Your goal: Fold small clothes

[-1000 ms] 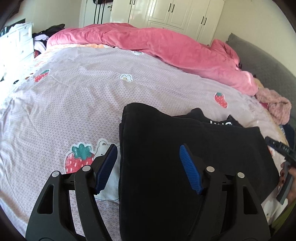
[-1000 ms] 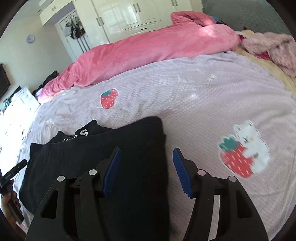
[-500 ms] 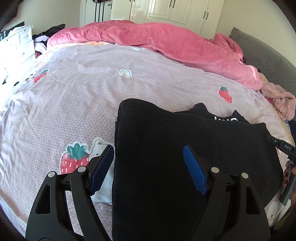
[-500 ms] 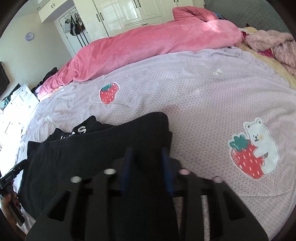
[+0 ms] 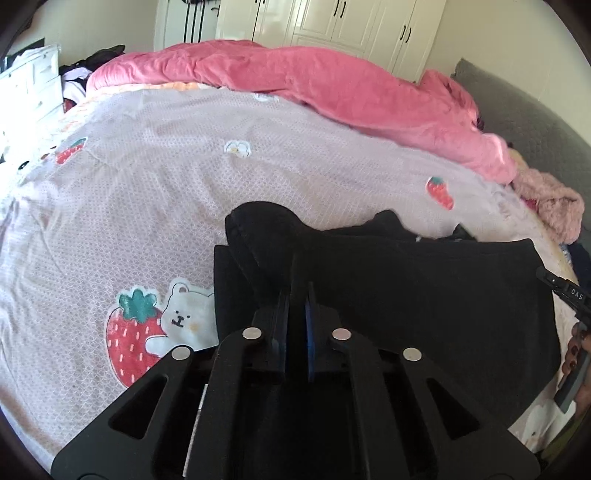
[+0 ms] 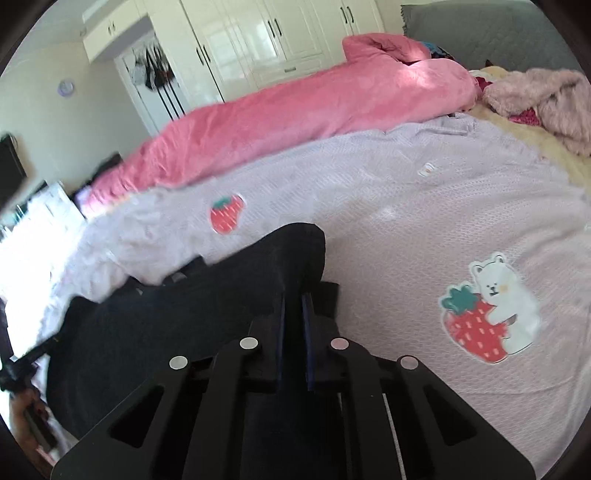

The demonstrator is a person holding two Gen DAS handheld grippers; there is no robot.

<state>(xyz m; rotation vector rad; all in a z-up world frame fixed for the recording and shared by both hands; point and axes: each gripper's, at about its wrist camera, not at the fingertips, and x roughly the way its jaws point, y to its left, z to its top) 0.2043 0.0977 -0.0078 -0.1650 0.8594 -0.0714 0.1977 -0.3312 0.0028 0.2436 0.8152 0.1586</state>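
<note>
The left tool [image 5: 295, 310] is clenched on a raised pleat of the black folded garment [image 5: 424, 302]; its jaws have just been closing, and dark cloth stands pinched between the blue pads. The right tool [image 6: 293, 314] grips the same black garment [image 6: 184, 317] at its other near corner in the same way, its jaws also having just come together on a ridge of fabric.

The garment lies flat on the bed directly under and ahead of both tools, spreading to the right of the left tool and to the left of the right one. Its far corner is pulled up into a hump just beyond each tool's tips.

Beside the left tool, to its left, a strawberry-and-bear print [image 5: 155, 328] shows on the pale lilac patterned bedspread [image 5: 147, 177]; a like print [image 6: 487, 314] lies to the right of the right tool. At the right edge of the left view a hand [image 5: 576, 350] holds the other tool's handle.

Farther off, a rumpled pink plush duvet [image 5: 332, 85] stretches across the bed, with white wardrobe doors [image 5: 332, 22] behind it.
</note>
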